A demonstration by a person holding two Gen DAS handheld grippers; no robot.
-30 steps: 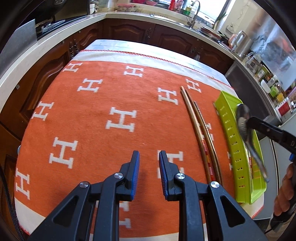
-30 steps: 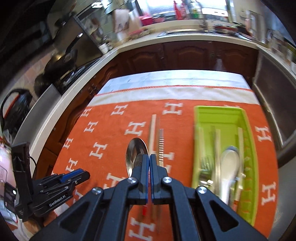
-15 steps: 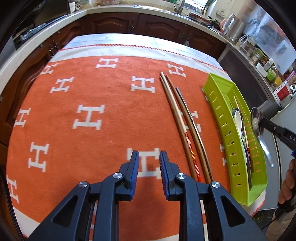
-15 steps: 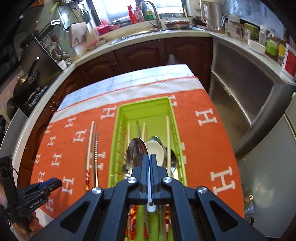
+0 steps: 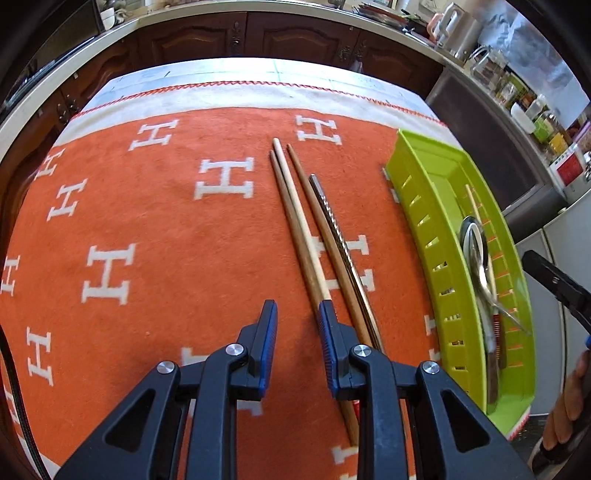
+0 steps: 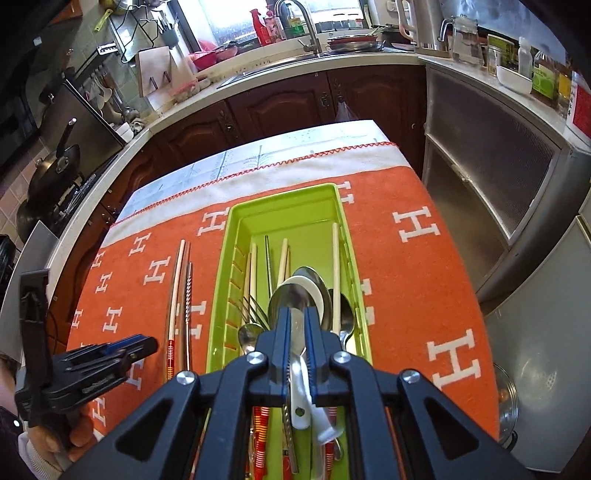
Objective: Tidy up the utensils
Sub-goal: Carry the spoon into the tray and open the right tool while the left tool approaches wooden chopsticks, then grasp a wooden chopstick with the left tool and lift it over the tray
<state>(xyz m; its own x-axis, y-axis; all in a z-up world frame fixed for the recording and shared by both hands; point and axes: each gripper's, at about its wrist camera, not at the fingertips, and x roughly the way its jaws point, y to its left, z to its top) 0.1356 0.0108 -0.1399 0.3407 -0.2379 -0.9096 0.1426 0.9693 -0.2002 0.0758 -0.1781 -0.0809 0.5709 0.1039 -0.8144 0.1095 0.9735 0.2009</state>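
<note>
Right gripper (image 6: 297, 345), jaws opening, should free the spoon (image 6: 291, 304) squarely over the tray (image 6: 221, 295); left gripper (image 5: 295, 345) gapes empty beside chopsticks (image 5: 295, 221).

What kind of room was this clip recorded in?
A home kitchen, most likely. A sink faucet stands at the window, dark wood cabinets run under a pale countertop, and a frying pan sits on the stove at left.
</note>
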